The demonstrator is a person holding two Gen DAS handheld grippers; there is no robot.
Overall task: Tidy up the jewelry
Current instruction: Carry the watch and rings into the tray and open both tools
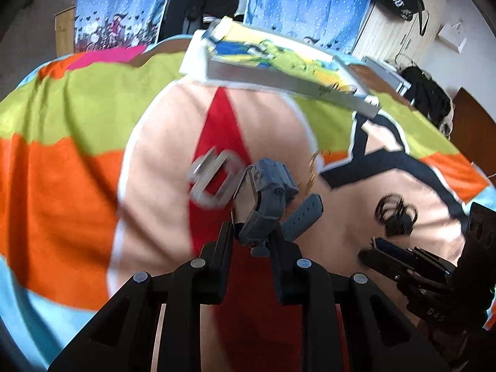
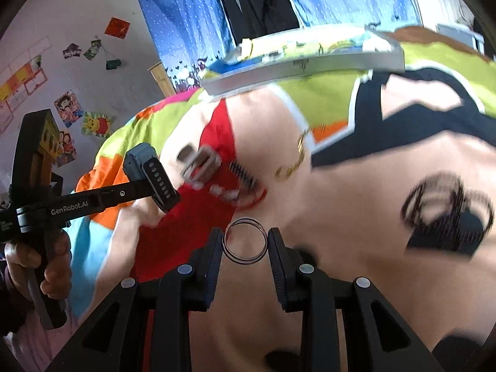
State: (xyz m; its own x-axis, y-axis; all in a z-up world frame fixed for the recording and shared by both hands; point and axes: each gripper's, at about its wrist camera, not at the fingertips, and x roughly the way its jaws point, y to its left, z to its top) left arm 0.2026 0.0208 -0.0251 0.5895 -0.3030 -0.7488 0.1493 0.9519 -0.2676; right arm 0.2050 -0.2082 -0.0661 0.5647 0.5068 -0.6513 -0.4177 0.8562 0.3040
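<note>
My left gripper is shut on a grey digital watch, held above the bed with its strap hanging to the right. The right wrist view shows the same watch in the left gripper, with a hand on the handle. Between the pads of my right gripper sits a thin clear bangle. A silver metal watch, a gold chain, a black coil band and black bracelets lie on the blanket.
A shallow grey-walled tray with a colourful lining rests on the far side of the blanket. The bright cartoon blanket covers the whole bed. Blue curtains and a white cabinet stand behind; posters cover the wall.
</note>
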